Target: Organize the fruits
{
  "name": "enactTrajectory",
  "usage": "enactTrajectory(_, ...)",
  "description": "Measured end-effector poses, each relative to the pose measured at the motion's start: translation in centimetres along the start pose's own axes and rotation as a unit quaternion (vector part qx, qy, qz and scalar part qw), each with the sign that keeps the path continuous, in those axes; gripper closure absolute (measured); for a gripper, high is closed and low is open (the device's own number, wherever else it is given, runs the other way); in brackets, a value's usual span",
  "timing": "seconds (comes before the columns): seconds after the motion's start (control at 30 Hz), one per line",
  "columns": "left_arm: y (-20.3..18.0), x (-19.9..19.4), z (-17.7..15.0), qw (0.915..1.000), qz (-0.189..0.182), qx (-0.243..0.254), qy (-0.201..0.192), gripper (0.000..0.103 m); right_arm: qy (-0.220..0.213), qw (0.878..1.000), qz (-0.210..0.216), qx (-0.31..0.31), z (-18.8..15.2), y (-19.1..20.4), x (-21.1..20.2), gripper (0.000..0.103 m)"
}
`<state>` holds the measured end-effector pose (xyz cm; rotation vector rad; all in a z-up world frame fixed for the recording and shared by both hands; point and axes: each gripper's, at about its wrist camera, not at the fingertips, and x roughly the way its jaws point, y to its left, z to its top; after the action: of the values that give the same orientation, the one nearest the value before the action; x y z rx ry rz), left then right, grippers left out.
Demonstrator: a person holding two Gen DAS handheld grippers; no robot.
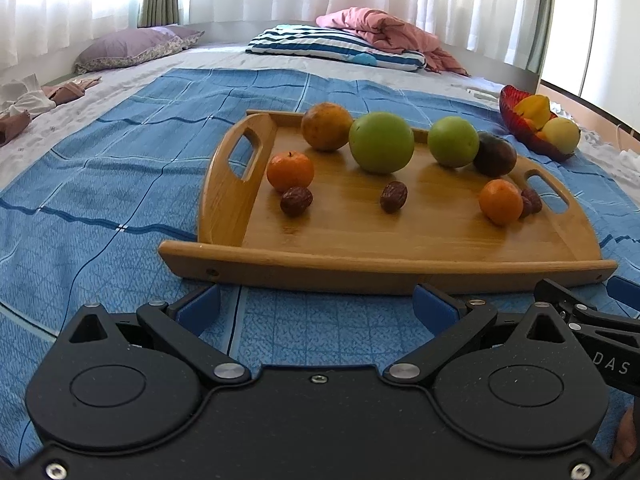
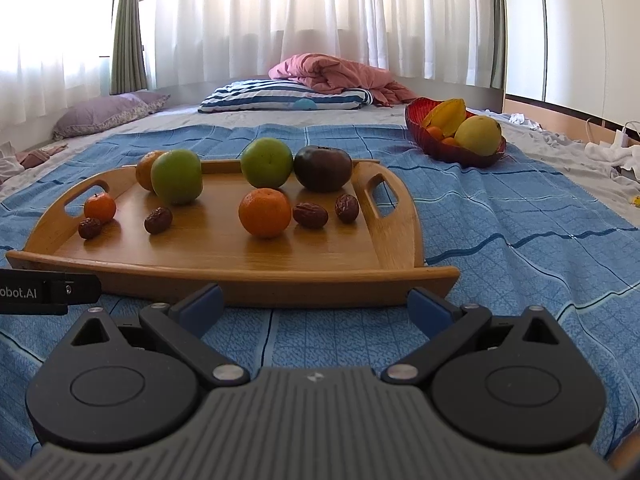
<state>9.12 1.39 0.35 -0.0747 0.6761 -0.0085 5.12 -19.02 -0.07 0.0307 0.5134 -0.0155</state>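
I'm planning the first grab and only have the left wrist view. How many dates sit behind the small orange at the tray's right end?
Observer: Two. One date lies right beside the small orange. The second date lies apart from it, nearer the end wall of the tray.
Operator: I only see a sliver of the right gripper. Is it open?
Observer: Yes. The right gripper is wide open with nothing between its fingers, and it sits just short of the tray's front rim.
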Motion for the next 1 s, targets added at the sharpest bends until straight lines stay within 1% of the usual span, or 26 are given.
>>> enactTrajectory(0.3, -0.4, 0.4, -0.5, 0.9998, 0.01, 0.015, 0.004, 0.0, 0.017, 1.0, 0.009, -0.005, -0.5, 0.1, 0.5, 0.0)
enactTrajectory(0.47, -0.8, 0.6, -0.8, 0.9995, 0.018, 0.025, 0.001, 0.0, 0.02, 1.0, 0.01, -0.007, -0.7, 0.1, 0.7, 0.0)
enactTrajectory(1.0, -0.7, 1.0, -0.8, 0.9997, 0.019, 0.017, 0.003, 0.0, 0.024, 0.999, 0.012, -0.021, -1.0, 0.5, 1.2, 0.0)
